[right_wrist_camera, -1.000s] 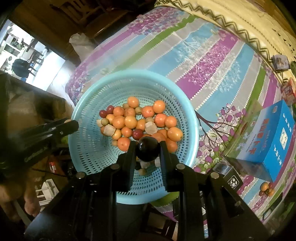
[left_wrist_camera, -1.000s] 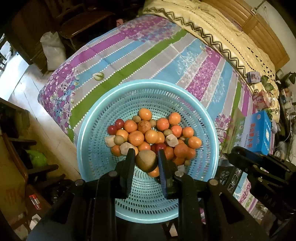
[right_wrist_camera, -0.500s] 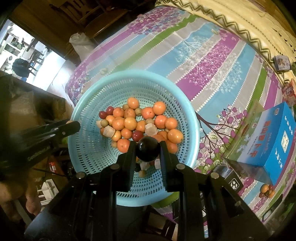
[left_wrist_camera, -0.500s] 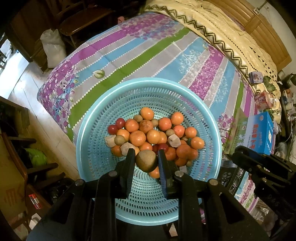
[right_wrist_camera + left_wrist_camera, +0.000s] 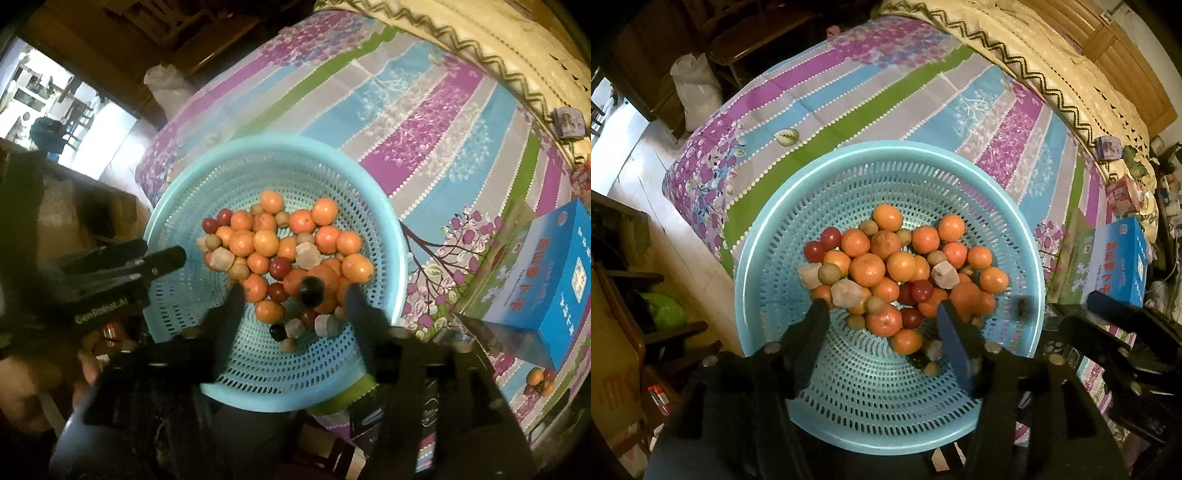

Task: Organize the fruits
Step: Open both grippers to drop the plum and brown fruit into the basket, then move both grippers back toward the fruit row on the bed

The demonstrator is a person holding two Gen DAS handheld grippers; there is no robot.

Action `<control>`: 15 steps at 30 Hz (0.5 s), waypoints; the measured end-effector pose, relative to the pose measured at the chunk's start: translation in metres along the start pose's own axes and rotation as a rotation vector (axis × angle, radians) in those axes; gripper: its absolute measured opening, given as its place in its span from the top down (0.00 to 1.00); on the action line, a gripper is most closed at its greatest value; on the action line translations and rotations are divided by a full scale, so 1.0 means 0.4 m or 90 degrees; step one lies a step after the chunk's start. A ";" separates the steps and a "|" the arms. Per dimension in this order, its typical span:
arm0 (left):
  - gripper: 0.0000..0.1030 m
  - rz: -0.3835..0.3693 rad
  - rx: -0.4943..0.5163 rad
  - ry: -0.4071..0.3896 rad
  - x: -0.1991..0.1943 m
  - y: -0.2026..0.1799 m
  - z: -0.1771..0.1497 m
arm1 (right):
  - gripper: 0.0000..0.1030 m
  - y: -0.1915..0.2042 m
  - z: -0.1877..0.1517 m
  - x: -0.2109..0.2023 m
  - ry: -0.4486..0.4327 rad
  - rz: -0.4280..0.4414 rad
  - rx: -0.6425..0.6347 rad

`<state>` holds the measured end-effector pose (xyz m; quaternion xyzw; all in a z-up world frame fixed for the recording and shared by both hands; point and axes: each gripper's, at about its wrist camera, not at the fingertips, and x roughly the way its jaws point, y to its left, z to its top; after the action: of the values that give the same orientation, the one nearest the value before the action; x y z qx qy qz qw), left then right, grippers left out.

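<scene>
striped floral bedsheet (image 5: pixel 886 96); blue box (image 5: pixel 546 280), white sack (image 5: pixel 696 94)

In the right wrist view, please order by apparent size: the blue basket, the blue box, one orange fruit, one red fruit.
1. blue basket
2. blue box
3. orange fruit
4. red fruit
The fisheye lens may distort the box at the edge.

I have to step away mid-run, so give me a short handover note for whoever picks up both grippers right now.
Left gripper: jaws have just been opening, nothing between them.
Right gripper: jaws have just been opening too; a dark round fruit, blurred, sits between them, pads clear of it.
Both hover over the turquoise basket on the striped bedspread.
Done: oranges, red fruits, brownish ones and pale chunks piled in the basket.
Left: a few fruits lie on the bedspread by the blue box.
</scene>
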<state>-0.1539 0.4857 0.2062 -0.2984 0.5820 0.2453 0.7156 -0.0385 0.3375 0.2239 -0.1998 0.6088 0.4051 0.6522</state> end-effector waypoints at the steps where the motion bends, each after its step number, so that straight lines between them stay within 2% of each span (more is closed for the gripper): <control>1: 0.35 0.001 0.002 -0.001 0.003 -0.002 -0.001 | 0.40 -0.002 0.000 -0.001 -0.002 0.002 0.002; 15: 0.35 0.004 0.011 -0.011 0.019 -0.030 -0.002 | 0.38 -0.032 -0.025 -0.011 -0.016 -0.003 0.014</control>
<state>-0.1443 0.4768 0.2005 -0.2885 0.5790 0.2447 0.7223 -0.0346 0.3210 0.2233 -0.1889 0.6043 0.3998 0.6628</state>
